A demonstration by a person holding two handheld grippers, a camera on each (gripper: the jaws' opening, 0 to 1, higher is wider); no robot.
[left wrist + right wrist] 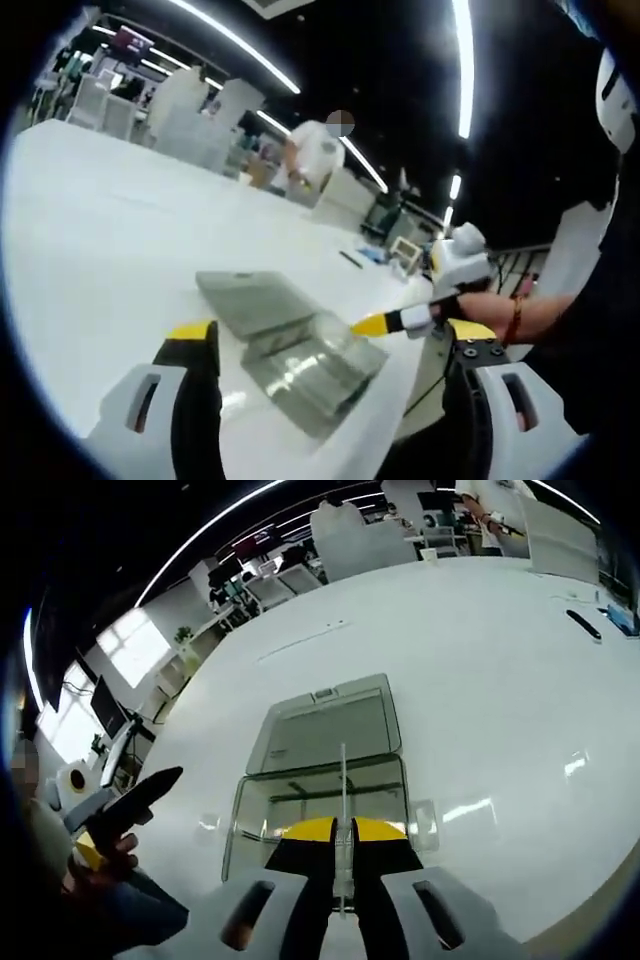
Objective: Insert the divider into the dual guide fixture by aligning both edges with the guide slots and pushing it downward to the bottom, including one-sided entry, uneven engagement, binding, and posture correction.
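A clear plastic box fixture stands on the white table, its hinged lid lying open flat behind it. My right gripper is shut on a thin clear divider, seen edge-on, standing upright over the middle of the box. In the left gripper view the fixture lies between my wide-open left gripper jaws, which hold nothing. The right gripper reaches in from the right, its yellow tip at the box's rim. The left gripper shows at the left, held in a hand.
A dark pen-like object lies on the table at the far right. A person in a white shirt stands beyond the table, among chairs and desks. The table's near edge runs just beside the fixture.
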